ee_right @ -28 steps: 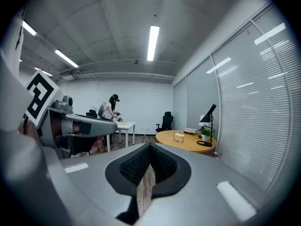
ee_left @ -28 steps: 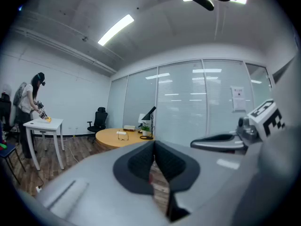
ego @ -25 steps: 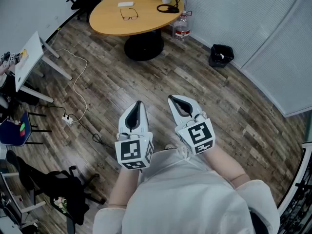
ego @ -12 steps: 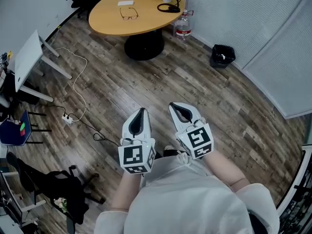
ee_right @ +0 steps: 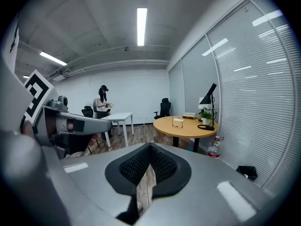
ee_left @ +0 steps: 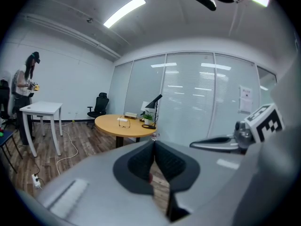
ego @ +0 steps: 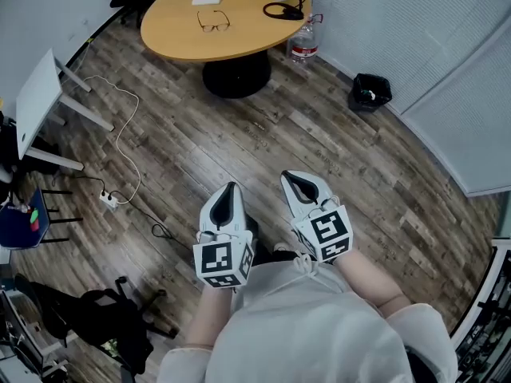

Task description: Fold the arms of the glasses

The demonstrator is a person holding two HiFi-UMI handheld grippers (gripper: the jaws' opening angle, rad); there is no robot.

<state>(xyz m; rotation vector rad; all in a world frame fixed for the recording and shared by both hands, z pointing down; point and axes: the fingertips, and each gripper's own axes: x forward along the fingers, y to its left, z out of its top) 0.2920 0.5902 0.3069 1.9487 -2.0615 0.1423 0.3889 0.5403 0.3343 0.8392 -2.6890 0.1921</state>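
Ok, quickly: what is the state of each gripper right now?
Left gripper: closed, holding nothing.
Right gripper: closed, holding nothing.

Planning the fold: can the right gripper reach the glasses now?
Probably not: the glasses lie on the table far across the floor from the right gripper. Only floor lies between.

Glasses (ego: 213,22) lie on the table (ego: 172,32), well ahead of the left gripper (ego: 230,187) and right gripper (ego: 287,175); a bin (ego: 371,91) stands ahead-right.
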